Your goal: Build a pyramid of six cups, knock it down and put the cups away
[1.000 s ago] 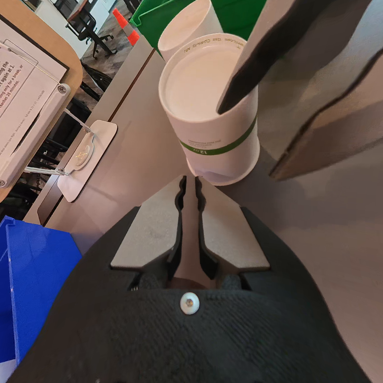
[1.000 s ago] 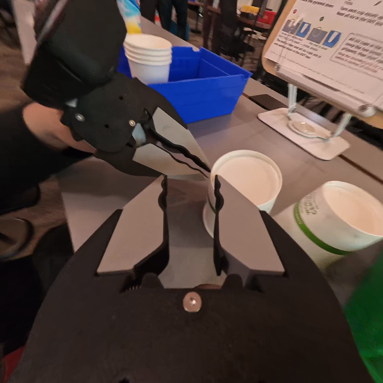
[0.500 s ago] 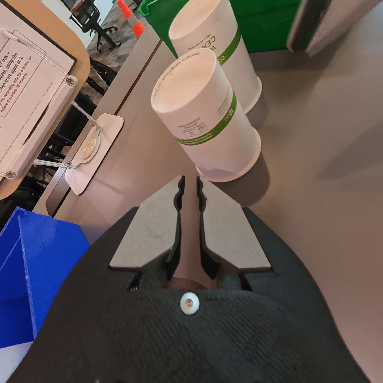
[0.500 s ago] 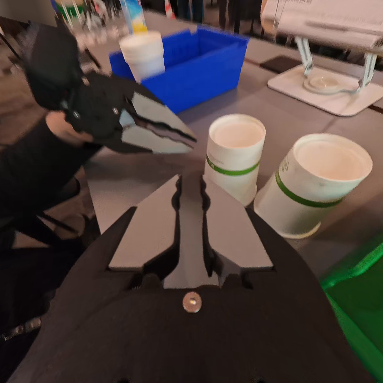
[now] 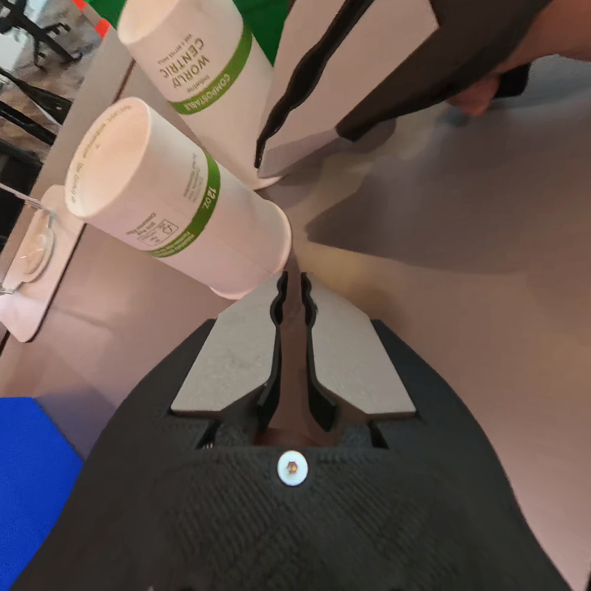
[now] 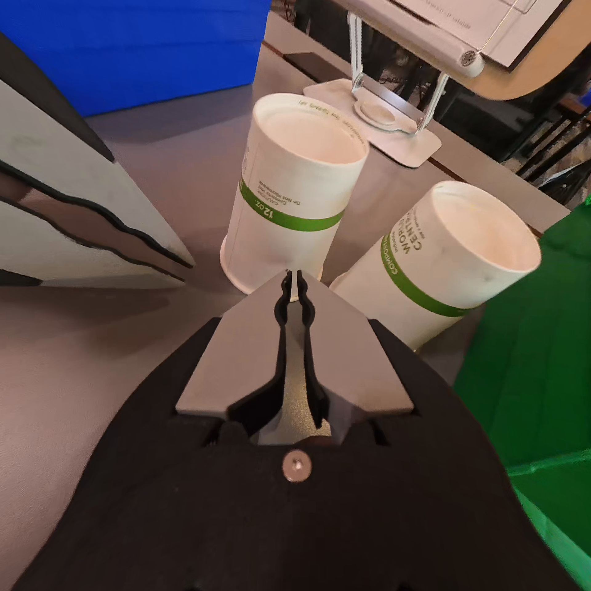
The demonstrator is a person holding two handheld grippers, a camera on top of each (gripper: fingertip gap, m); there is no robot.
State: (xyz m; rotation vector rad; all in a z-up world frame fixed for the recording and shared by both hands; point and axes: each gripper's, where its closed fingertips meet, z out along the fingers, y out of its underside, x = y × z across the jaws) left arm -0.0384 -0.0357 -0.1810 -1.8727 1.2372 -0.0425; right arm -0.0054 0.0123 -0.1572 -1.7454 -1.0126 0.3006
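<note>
Two white paper cups with green bands stand upside down on the grey table point(image 6: 80, 367). In the right wrist view the near cup point(image 6: 294, 198) is just ahead of my right gripper point(image 6: 294, 271), which is shut and holds nothing. The second cup point(image 6: 447, 256) stands to its right. My left gripper point(image 5: 293, 275) is shut with only a thin slit between its fingers and holds nothing. Its tips are beside the base of the near cup point(image 5: 166, 198), and the second cup point(image 5: 204, 64) stands beyond it. The left gripper also shows at the left of the right wrist view point(image 6: 188, 271). The right gripper point(image 5: 259, 166) points down beside the far cup.
A blue bin point(image 6: 144, 48) stands behind the cups and also shows at lower left in the left wrist view point(image 5: 28, 479). A green bin point(image 6: 527, 383) is at the right. A document stand's white base point(image 6: 383, 128) sits close behind the cups. A person's hand point(image 5: 473, 99) holds the right gripper.
My right gripper's jaws have closed from wide open with nothing between them. Both grippers have come lower and closer to the two cups. The left gripper stays nearly closed.
</note>
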